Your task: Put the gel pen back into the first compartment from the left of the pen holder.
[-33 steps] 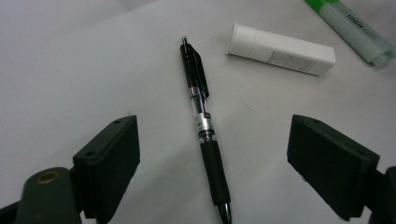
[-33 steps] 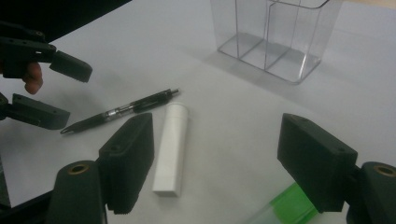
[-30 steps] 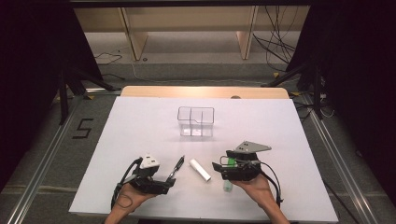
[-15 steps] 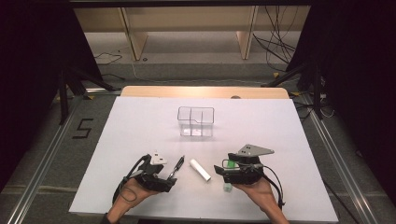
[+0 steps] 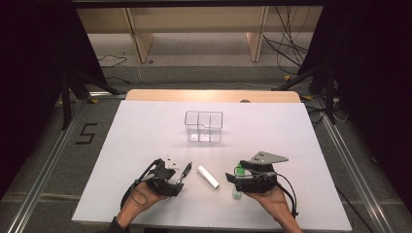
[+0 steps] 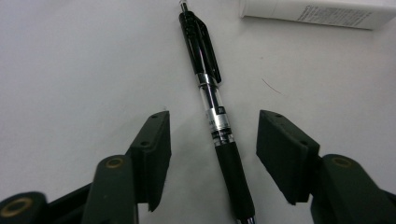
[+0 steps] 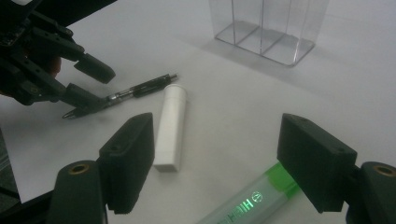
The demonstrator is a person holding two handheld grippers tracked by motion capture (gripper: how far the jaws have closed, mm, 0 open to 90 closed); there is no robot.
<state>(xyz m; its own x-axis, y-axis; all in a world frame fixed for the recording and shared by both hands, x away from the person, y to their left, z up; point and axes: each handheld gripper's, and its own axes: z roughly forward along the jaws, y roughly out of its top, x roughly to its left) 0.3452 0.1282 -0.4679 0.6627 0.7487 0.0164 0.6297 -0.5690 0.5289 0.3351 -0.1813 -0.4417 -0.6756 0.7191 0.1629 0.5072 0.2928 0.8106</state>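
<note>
Black click pen [image 6: 212, 105] lies flat on the white desk [image 5: 145, 131], between the left gripper [image 6: 212, 154] fingers [image 6: 156, 149], which have just been closing and stand half open, not yet touching it. Judged light, stiff, smooth; the rubber grip section looks the safest hold. Right gripper [image 7: 219, 158] wide open, empty, over a green highlighter [image 7: 247, 203]. White tube [image 7: 170, 126] lies between the two; clear divided box [image 5: 203, 126] stands farther back. Grey floor, cables, wooden shelving behind.

black click pen [image 6: 215, 112] lying flat on the white table [image 5: 145, 126], clear-barrelled, rubber grip.
</note>
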